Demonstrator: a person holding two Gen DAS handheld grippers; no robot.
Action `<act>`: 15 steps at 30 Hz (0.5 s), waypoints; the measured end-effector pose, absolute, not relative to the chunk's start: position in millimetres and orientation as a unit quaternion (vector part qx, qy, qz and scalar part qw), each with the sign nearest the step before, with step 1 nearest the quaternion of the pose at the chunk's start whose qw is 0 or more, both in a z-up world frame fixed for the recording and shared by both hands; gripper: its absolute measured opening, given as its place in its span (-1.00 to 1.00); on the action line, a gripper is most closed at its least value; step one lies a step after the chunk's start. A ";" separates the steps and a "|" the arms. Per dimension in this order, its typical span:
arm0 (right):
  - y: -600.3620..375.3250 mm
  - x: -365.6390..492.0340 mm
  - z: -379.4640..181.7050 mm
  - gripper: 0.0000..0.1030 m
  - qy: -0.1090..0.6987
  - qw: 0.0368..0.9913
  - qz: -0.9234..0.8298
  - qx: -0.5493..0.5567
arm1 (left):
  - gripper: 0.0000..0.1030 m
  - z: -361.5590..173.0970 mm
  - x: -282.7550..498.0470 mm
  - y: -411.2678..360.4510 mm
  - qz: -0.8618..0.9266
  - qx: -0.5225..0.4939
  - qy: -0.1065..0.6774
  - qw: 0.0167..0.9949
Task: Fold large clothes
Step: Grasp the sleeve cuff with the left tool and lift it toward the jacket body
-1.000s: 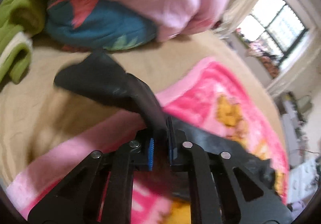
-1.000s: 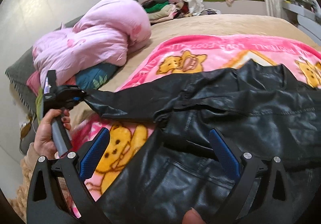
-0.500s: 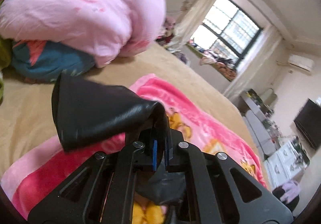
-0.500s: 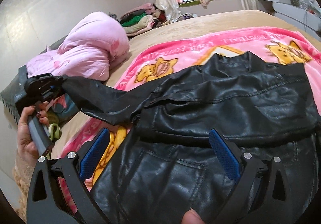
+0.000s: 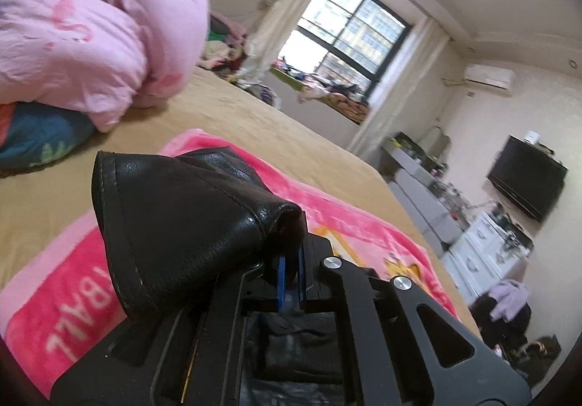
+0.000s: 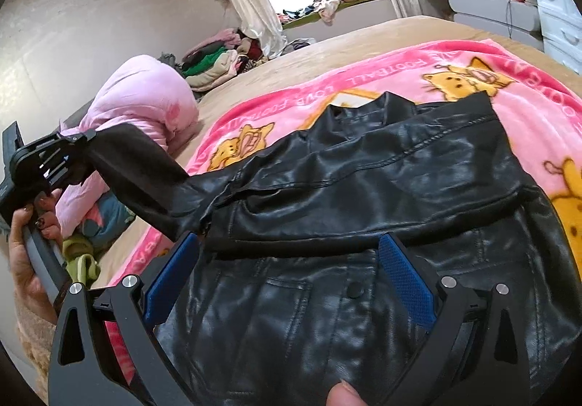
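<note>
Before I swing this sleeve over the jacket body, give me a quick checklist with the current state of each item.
1. Left gripper jaws shut on the sleeve: ok.
2. Sleeve lifted off the pink blanket: ok.
3. Right gripper jaws open, gripping nothing: ok.
4. Jacket body lying spread on the blanket: ok.
5. Other sleeve already folded across the chest: ok.
6. Right gripper pressing the jacket down to keep it in place: cannot tell.
</note>
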State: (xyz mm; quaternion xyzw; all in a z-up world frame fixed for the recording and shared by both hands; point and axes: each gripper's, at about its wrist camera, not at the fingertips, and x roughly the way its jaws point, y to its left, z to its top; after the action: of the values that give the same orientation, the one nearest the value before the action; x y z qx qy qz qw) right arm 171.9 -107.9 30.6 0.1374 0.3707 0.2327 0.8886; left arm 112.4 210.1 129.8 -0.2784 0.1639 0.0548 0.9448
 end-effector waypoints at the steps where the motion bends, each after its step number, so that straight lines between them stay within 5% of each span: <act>1: -110.2 170.8 31.1 0.91 0.370 0.890 0.230 0.138 | -1.00 130.3 114.5 204.1 0.045 -0.275 0.166 0.946; 15: -156.0 160.8 43.6 0.91 0.345 0.907 0.188 0.151 | -1.00 116.9 148.8 107.5 -0.076 -0.190 0.214 0.955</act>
State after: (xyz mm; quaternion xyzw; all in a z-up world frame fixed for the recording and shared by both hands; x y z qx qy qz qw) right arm 160.8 -156.0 43.6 0.1508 0.3453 0.1880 0.9070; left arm 148.8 107.5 116.9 -0.1902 0.2136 -0.0757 0.9552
